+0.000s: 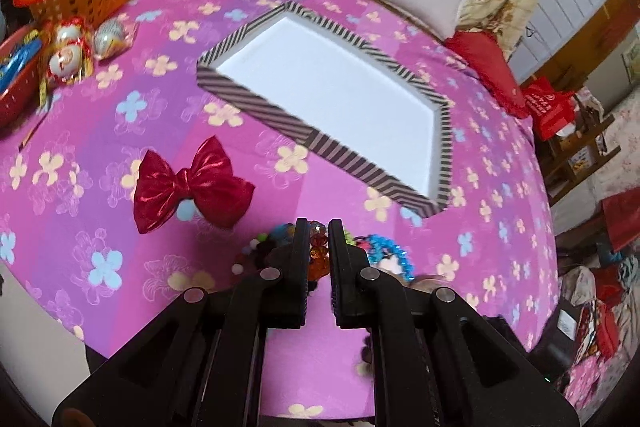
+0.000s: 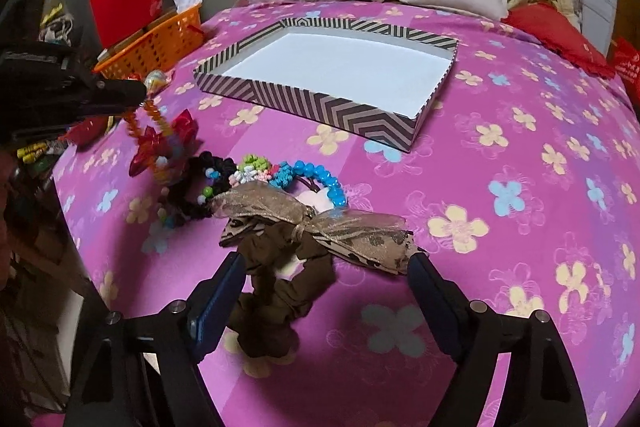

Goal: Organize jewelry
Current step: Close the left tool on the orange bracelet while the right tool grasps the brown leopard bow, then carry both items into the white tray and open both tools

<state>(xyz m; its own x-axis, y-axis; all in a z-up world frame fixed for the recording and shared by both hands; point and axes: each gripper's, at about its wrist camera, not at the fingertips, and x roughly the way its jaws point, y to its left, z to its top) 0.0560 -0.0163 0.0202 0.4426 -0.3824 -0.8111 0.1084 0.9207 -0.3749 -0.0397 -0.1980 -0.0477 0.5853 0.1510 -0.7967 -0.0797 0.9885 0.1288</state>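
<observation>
Clenched on an orange bead bracelet (image 2: 150, 131), the left claw (image 1: 318, 233) holds it clear of the pink flowered table (image 1: 120, 155); in the right wrist view the strand dangles from the claw tips at the left edge of the frame, above a red bow (image 1: 192, 185). Its amber beads show between the shut pads in the left wrist view, low and centre. The right claw (image 2: 324, 269) stands spread wide, its jaws either side of a brown scrunchie with a gauzy bow (image 2: 308, 239) at the lower centre of its view; the pads do not press on it yet.

Beyond the scrunchie, mid-frame, lie the rest: a black beaded hair tie (image 2: 200, 187), a small pastel bead piece (image 2: 250, 171) and a blue bead bracelet (image 2: 316, 179), all bunched and touching. A striped tray (image 2: 304, 103) with a white floor sits empty in the upper centre, well apart from the heap.

Several things could go wrong, by my reckoning. The bracelet hangs by a narrow pinch on a few beads, so a quick swing toward the tray may slip it loose, or the drooping loop may catch the tray's rim. The right claw, closing on soft fabric, could grab only the gauze ribbon and leave the scrunchie dragging, or pull the touching blue beads along. The heap also lies near the table's edge, so a nudge could send pieces over.
</observation>
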